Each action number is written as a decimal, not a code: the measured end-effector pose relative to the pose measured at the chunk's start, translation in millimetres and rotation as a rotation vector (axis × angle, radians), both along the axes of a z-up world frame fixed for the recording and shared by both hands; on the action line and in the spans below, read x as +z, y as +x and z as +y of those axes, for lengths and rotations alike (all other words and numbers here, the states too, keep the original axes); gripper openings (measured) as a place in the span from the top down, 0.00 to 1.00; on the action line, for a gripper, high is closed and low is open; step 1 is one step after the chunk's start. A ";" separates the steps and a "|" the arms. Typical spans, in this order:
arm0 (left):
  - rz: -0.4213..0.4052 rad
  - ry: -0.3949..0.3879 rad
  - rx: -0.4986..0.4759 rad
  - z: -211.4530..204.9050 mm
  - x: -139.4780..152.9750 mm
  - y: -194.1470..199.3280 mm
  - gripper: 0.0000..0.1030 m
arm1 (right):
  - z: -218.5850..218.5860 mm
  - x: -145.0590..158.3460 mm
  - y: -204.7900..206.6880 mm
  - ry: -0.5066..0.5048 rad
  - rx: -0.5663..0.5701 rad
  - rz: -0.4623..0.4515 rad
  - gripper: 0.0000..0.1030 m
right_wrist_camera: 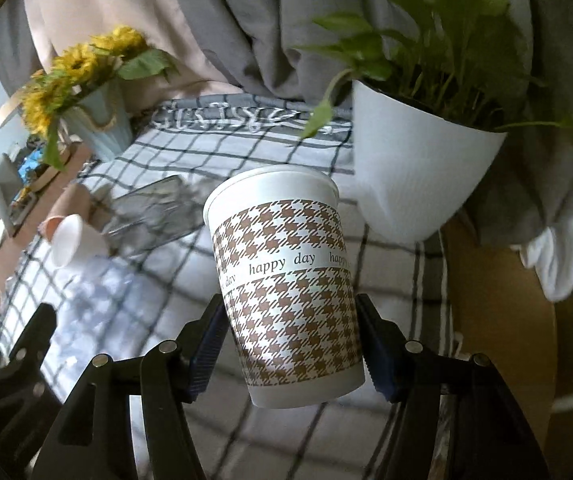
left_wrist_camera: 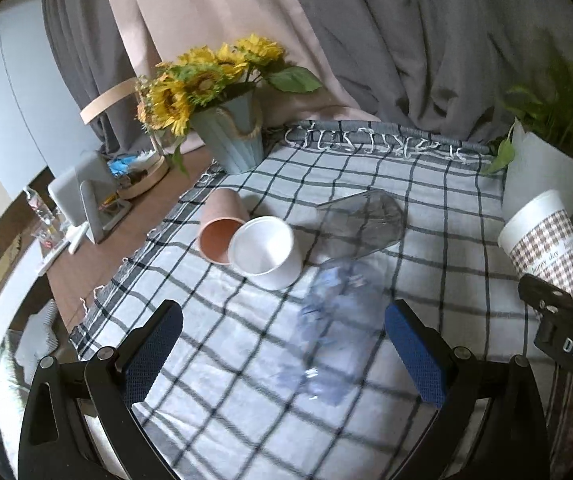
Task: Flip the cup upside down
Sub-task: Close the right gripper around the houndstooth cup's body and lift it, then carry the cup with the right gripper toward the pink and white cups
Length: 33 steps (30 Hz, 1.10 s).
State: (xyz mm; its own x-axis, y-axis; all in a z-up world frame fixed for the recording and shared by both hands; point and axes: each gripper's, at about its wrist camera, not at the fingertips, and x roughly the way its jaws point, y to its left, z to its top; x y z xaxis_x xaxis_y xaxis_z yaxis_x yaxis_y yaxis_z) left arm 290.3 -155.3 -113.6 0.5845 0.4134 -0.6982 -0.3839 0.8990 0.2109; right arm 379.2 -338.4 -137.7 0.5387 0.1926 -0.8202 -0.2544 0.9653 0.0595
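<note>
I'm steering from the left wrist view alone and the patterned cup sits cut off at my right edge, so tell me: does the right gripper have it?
Observer: Yes. The right gripper is shut on the houndstooth paper cup, one of its fingers pressing each side.
Operator: Is it off the table?
Observer: It looks lifted: the checked cloth shows below its base.
Operator: Turned over yet?
Observer: No. Its "happy day" print reads upright, with the rim on top and only a slight lean.
Operator: Anything close by?
Observer: The white plant pot stands just behind it, to its right.
</note>
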 end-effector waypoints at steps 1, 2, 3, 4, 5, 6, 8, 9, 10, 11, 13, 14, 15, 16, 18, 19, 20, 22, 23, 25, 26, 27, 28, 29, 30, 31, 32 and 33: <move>0.000 -0.002 -0.009 7.1 0.5 -4.3 0.00 | 4.4 2.5 -7.8 0.003 -0.010 0.001 0.39; 0.004 -0.001 -0.020 16.4 1.0 -9.0 0.00 | 9.9 4.9 -15.1 0.007 -0.018 0.002 0.39; 0.008 0.002 -0.030 24.6 0.9 -12.4 0.00 | 17.5 7.5 -24.0 0.011 -0.026 0.004 0.39; 0.017 0.007 -0.049 38.3 0.9 -16.8 0.00 | 24.3 9.0 -31.1 0.013 -0.035 0.007 0.39; 0.020 0.011 -0.059 45.2 1.2 -19.7 0.00 | 31.6 9.7 -37.4 0.014 -0.044 0.011 0.39; 0.027 0.015 -0.073 56.6 1.4 -22.3 0.00 | 43.2 11.3 -46.6 0.016 -0.060 0.017 0.39; 0.032 0.020 -0.102 80.6 3.0 -28.0 0.00 | 62.8 13.0 -58.0 0.025 -0.088 0.028 0.39; 0.033 0.019 -0.117 96.9 4.3 -30.3 0.00 | 73.3 14.1 -62.8 0.029 -0.102 0.032 0.39; 0.036 0.013 -0.127 107.4 4.8 -31.5 0.00 | 84.1 15.3 -67.3 0.034 -0.115 0.034 0.39; 0.041 -0.001 -0.142 121.7 5.4 -32.5 0.00 | 89.0 16.4 -73.1 0.037 -0.125 0.033 0.39; 0.043 -0.027 -0.166 143.8 5.2 -36.8 0.00 | 111.4 17.7 -86.6 0.045 -0.153 0.031 0.39; 0.044 -0.035 -0.175 152.8 5.7 -37.8 0.00 | 120.6 17.9 -90.4 0.052 -0.162 0.032 0.39; 0.048 -0.036 -0.189 166.1 5.3 -38.6 0.00 | 132.3 18.3 -94.7 0.060 -0.169 0.033 0.39; 0.053 -0.032 -0.196 174.0 4.6 -40.0 0.00 | 142.3 18.3 -98.6 0.064 -0.176 0.031 0.39; 0.070 -0.022 -0.209 189.3 2.3 -41.0 0.00 | 162.6 17.4 -105.4 0.069 -0.197 0.034 0.39; 0.087 -0.021 -0.218 199.9 -0.5 -41.5 0.00 | 171.4 16.9 -107.3 0.072 -0.202 0.037 0.39; 0.094 -0.023 -0.220 205.1 -1.7 -42.0 0.00 | 178.9 15.6 -109.4 0.074 -0.208 0.042 0.39; 0.118 -0.024 -0.225 219.7 -7.2 -43.8 0.00 | 196.1 10.4 -112.8 0.077 -0.215 0.060 0.39; 0.127 -0.024 -0.225 225.0 -9.6 -43.8 0.00 | 203.0 7.3 -113.8 0.079 -0.217 0.070 0.39; 0.157 -0.028 -0.227 236.1 -17.1 -43.7 0.00 | 215.5 -2.4 -114.7 0.083 -0.228 0.100 0.39; 0.168 -0.030 -0.227 239.3 -19.9 -43.0 0.00 | 220.4 -7.8 -115.1 0.085 -0.228 0.117 0.39; 0.179 -0.031 -0.229 243.3 -22.8 -42.2 0.00 | 225.8 -15.3 -114.6 0.090 -0.229 0.145 0.39; 0.189 -0.030 -0.230 246.8 -25.9 -41.8 0.00 | 228.5 -20.4 -116.0 0.093 -0.229 0.161 0.39; 0.197 -0.027 -0.233 249.1 -28.3 -41.3 0.00 | 231.1 -25.5 -116.5 0.098 -0.230 0.176 0.39; 0.207 -0.026 -0.237 251.3 -30.7 -40.9 0.00 | 233.8 -30.7 -117.0 0.103 -0.233 0.189 0.39; 0.216 -0.026 -0.241 253.0 -33.0 -40.6 0.00 | 236.3 -36.3 -117.0 0.106 -0.239 0.203 0.39; 0.223 -0.027 -0.244 254.8 -34.6 -40.9 0.00 | 238.5 -40.9 -116.5 0.111 -0.244 0.214 0.39; 0.232 -0.028 -0.247 256.6 -36.7 -41.1 0.00 | 239.7 -45.0 -115.4 0.117 -0.247 0.223 0.39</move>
State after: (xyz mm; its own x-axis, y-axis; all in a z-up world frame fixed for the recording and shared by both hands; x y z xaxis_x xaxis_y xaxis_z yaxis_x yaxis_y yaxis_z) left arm 249.2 101.3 -150.3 0.4886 0.2582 -0.8334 -0.0987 0.9654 0.2412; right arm 263.8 -98.6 -182.7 0.3909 0.1781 -0.9031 0.0179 0.9794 0.2009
